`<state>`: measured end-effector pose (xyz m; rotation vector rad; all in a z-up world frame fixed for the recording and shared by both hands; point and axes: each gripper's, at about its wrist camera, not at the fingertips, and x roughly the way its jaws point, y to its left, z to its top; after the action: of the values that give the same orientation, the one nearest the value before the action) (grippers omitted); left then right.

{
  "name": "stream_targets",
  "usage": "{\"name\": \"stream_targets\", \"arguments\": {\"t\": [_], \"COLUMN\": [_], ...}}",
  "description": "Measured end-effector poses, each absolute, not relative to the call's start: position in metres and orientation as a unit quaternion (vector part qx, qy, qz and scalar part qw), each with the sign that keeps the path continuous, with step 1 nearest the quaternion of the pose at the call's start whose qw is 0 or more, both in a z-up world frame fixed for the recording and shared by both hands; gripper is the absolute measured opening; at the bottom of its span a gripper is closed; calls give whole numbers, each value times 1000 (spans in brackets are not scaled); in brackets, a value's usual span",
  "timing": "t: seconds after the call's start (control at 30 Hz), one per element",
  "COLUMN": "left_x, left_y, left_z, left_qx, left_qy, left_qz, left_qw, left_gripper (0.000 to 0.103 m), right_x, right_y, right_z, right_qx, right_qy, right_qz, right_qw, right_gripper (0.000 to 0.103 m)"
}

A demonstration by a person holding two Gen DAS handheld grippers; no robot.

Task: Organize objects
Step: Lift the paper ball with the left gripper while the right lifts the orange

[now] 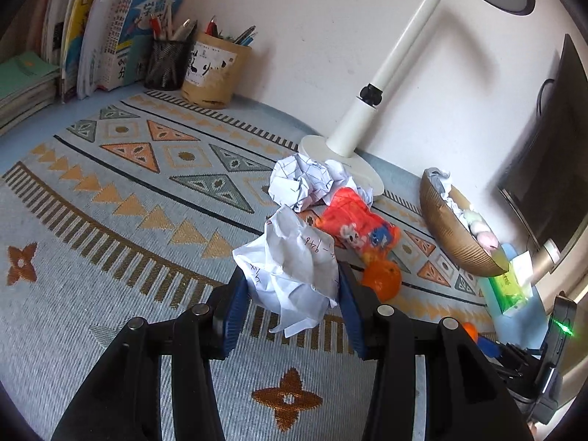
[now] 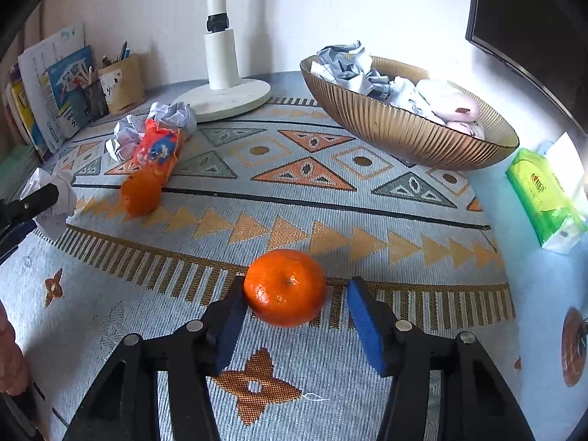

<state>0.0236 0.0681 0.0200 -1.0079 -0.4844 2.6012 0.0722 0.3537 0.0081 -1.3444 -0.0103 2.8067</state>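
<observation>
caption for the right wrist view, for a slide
Right gripper open around an orange on the patterned mat.

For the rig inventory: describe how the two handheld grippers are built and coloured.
Both the left gripper and right gripper have black plastic linkage arms joined by round silver pins. Each finger carries a flat, ribbed blue pad. No cables or sleeves show.

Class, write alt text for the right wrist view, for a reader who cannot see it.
An orange sits on a patterned tablecloth between the open jaws of the right gripper, touching the left pad but not the right one. Behind stand a ribbed bowl of crumpled paper, a lamp base and a second orange.
</observation>
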Motion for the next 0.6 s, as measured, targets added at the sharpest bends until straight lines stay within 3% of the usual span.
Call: {"name": "stream_targets", "arguments": {"t": [0.13,0.27,0.43,0.5,0.53,0.6], "left_x": [21,22,25,25,25,26], "left_y": [68,67,67,68,68,70], "left_z": [19,18,20,21,21,22], "left_qx": [-358,-358,-349,-346,-345,-345], "left_qy": [-167,-172,-170,-168,-167,-164], "left_qz": [905,903,907,907,908,908], "left_qw": [157,163,166,170,171,175], "left_gripper": [43,43,43,43,43,43], "right_x": [76,78,78,79,80,80], "right_y": [363,375,369,363,361,352], "right_z": [10,11,12,13,13,12], "right_qx": [-435,-433,-433,-425,-423,-418], "right_qy": [32,74,58,35,28,3], "right_qz": [900,897,899,904,905,909], "right_qw": [-19,-46,-37,-26,-25,-14], "right_gripper": [64,64,64,60,44,40]}}
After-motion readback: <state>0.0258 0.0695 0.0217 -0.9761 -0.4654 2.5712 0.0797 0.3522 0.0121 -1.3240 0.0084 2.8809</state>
